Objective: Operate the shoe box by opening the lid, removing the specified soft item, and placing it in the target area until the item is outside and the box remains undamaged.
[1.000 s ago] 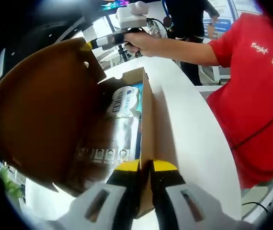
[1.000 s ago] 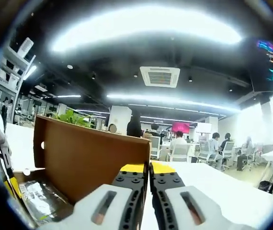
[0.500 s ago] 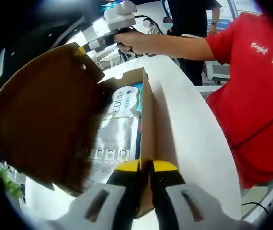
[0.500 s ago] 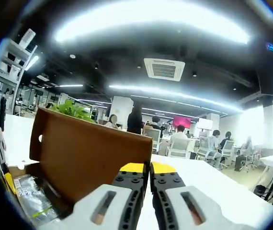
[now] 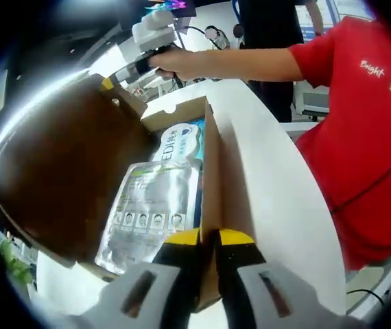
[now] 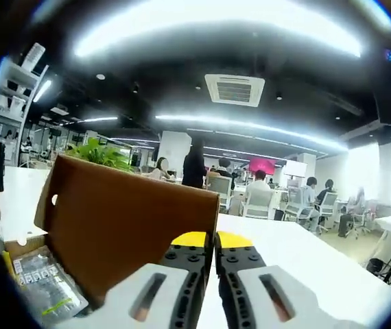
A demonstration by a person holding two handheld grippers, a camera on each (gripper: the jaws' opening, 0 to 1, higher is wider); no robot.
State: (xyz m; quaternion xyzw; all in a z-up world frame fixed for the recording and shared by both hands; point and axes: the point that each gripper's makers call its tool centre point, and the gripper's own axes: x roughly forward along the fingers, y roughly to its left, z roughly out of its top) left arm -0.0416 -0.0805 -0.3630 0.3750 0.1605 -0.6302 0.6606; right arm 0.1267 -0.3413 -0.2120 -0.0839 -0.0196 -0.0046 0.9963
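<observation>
A brown cardboard shoe box (image 5: 210, 171) lies on the white table (image 5: 271, 205), its lid (image 5: 65, 178) raised on the left. Inside lies a silver foil packet (image 5: 156, 205), with a white and blue soft pack (image 5: 182, 140) beyond it. My left gripper (image 5: 209, 238) is shut on the box's near side wall. My right gripper (image 5: 106, 83) pinches the lid's far corner, with a hand behind it. In the right gripper view, the right gripper (image 6: 209, 240) is shut on the lid (image 6: 120, 233) edge, and the silver packet (image 6: 44, 291) shows below left.
A person in a red shirt (image 5: 367, 137) stands close at the table's right side. Another person in dark clothes stands behind. The right gripper view looks across the white table (image 6: 291, 267) to a green plant (image 6: 99, 152) and several seated people.
The lid has swung further open to the left with the right gripper on it. The silver packet now lies uncovered. The left gripper has kept its hold.
</observation>
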